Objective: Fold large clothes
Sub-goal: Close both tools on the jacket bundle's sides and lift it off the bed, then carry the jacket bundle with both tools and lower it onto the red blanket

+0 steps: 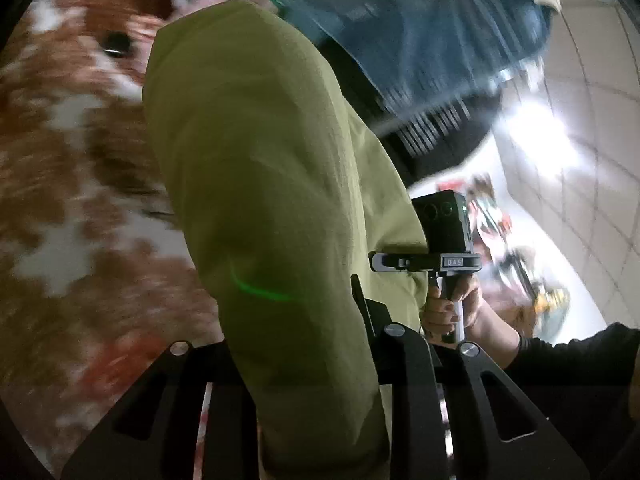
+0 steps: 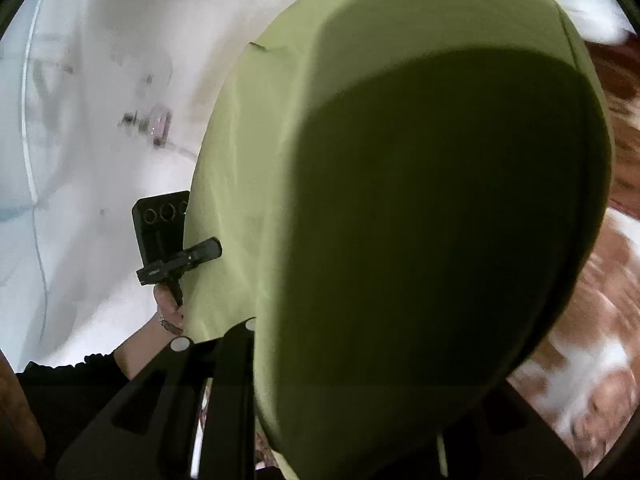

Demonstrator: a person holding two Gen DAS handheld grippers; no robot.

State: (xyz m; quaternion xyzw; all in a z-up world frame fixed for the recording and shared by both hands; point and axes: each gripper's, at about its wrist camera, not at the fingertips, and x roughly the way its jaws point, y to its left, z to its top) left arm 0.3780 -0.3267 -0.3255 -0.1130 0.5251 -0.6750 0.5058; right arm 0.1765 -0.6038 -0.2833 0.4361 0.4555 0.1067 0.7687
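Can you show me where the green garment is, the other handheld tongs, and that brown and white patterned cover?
green garment [image 1: 256,184]: left wrist view, middle of the hanging cloth.
right tongs [image 1: 425,262]: left wrist view, black crossbar above the hand.
patterned cover [image 1: 68,216]: left wrist view, blurred brown and white patch.

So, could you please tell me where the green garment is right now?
The green garment hangs between the two tools, filling the middle of both wrist views: the left tool and the right tool each grip it, above the brown-and-white patterned surface.

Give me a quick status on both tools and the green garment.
Left tool shut on green garment. Right tool shut on it too. Garment lifted, hanging between them over brown-and-white blanket. Nothing in the way.
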